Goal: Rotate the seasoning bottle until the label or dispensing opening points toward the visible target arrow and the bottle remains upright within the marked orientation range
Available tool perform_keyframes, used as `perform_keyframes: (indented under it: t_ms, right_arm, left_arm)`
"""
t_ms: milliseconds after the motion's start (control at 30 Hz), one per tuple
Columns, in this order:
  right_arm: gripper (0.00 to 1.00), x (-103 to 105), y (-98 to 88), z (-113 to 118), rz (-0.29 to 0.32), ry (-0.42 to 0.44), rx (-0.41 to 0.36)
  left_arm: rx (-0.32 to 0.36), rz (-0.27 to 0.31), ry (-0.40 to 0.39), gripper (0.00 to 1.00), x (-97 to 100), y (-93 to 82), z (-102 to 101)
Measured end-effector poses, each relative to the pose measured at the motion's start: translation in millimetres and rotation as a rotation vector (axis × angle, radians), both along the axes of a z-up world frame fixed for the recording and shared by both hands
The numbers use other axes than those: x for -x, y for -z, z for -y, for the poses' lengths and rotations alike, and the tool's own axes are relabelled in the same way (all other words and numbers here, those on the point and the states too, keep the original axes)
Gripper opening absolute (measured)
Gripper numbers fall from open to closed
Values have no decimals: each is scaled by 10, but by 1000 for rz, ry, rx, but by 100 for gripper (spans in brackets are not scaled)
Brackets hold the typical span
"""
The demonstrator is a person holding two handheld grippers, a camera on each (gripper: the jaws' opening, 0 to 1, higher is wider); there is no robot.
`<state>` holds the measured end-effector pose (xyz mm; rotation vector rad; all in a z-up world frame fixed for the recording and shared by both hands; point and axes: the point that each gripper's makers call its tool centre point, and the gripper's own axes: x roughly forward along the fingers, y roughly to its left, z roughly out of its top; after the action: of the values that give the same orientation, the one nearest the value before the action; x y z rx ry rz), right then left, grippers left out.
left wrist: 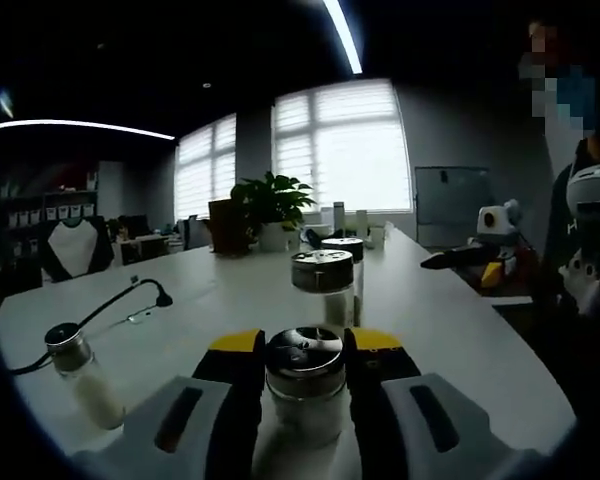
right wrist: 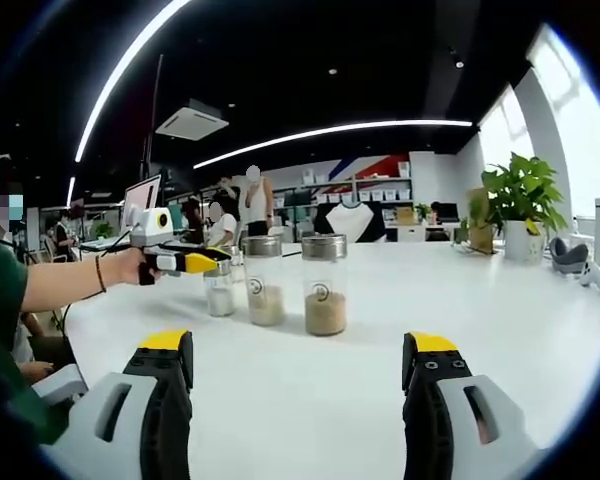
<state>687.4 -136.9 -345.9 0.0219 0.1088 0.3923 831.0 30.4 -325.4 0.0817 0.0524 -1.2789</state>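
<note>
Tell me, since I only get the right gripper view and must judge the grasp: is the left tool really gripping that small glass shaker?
Observer: Yes. The left gripper view shows the left tool with its black jaws against both sides of the small glass shaker with the silver metal lid.
Operator: Anything on the table I'm missing?
Observer: A second glass shaker of white powder sits apart at that view's left, near a black cable.

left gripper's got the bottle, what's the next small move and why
Probably a slow twist of the left gripper about the bottle's vertical axis. Its jaws are shut on the seasoning bottle, which stands upright on the white table, so turning can begin. I can't see a target arrow here. The right gripper hangs open, clear of the jars.
</note>
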Motion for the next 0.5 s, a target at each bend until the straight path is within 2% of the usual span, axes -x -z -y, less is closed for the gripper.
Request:
perform_keyframes:
  t_ms: [500]
  right_arm:
    - [88,5,-4,28,6,7,0]
  left_arm:
    - [-23,12,-28,33,-11,2,4]
